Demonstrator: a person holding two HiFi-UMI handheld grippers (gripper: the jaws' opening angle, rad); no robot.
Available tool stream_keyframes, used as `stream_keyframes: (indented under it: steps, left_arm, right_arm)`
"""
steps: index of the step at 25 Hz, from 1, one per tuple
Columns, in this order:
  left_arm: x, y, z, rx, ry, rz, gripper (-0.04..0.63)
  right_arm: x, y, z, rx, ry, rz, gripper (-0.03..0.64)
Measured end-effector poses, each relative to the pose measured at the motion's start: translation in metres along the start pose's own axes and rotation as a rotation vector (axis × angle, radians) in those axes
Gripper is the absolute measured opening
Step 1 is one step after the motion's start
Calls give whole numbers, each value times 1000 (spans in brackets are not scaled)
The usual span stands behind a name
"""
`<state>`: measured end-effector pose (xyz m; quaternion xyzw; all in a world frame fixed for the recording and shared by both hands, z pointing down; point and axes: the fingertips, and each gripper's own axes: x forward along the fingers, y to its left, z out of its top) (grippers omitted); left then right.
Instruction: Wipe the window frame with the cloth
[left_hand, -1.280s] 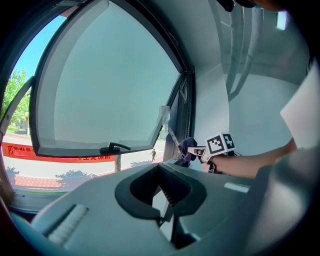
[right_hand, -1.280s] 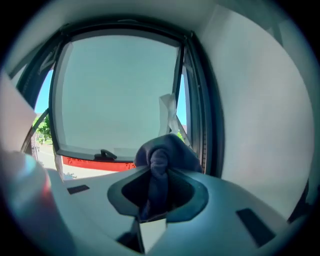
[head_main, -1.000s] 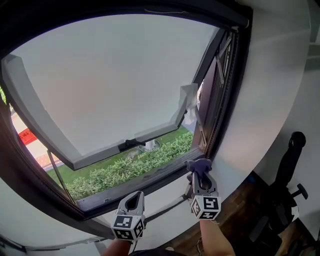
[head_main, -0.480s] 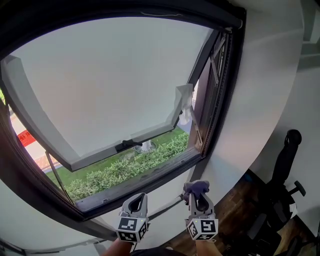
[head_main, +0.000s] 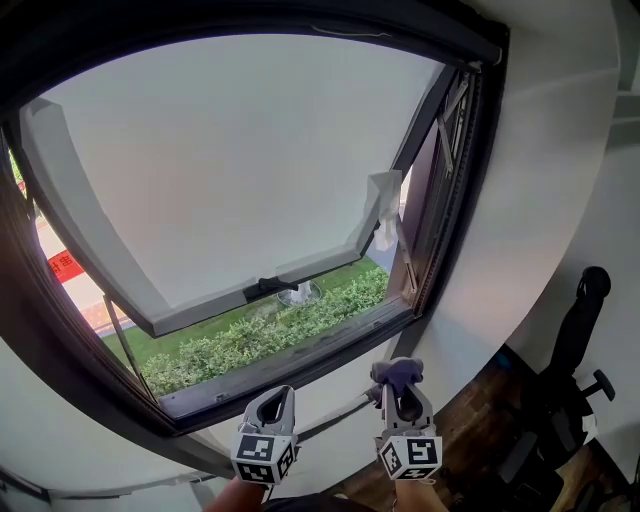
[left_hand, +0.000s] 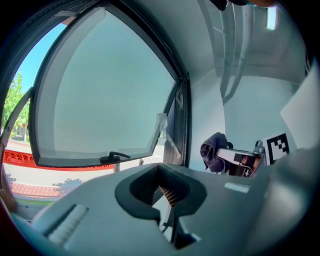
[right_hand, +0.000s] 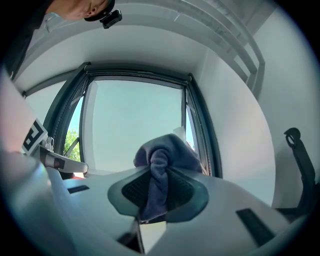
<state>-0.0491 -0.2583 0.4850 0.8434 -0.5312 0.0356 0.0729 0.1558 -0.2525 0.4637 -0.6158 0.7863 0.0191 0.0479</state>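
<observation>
The dark window frame (head_main: 300, 362) surrounds a sash (head_main: 240, 180) that is swung outward, with a black handle (head_main: 264, 288) on its lower rail. My right gripper (head_main: 399, 388) is shut on a bunched purple-grey cloth (head_main: 396, 371), held below the frame's lower right corner and clear of it. In the right gripper view the cloth (right_hand: 162, 162) bulges up between the jaws of the right gripper (right_hand: 159, 189). My left gripper (head_main: 269, 408) hangs beside it, below the sill. The left gripper (left_hand: 167, 194) has its jaws together with nothing in them; the cloth (left_hand: 214, 151) shows to its right.
A white wall (head_main: 540, 200) runs to the right of the window and under the sill. A black office chair (head_main: 583, 330) stands on a wooden floor (head_main: 470, 440) at lower right. A green hedge (head_main: 270, 335) lies outside below the sash.
My right gripper with the cloth has dropped from the frame's lower right corner down toward me. The left gripper has hardly moved.
</observation>
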Motion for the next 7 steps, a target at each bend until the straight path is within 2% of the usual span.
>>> stream_keyframes:
  steps: [7]
  left_arm:
    - [-3, 12, -2, -10, 3, 11, 8]
  right_arm:
    - [9, 16, -2, -6, 11, 30, 71]
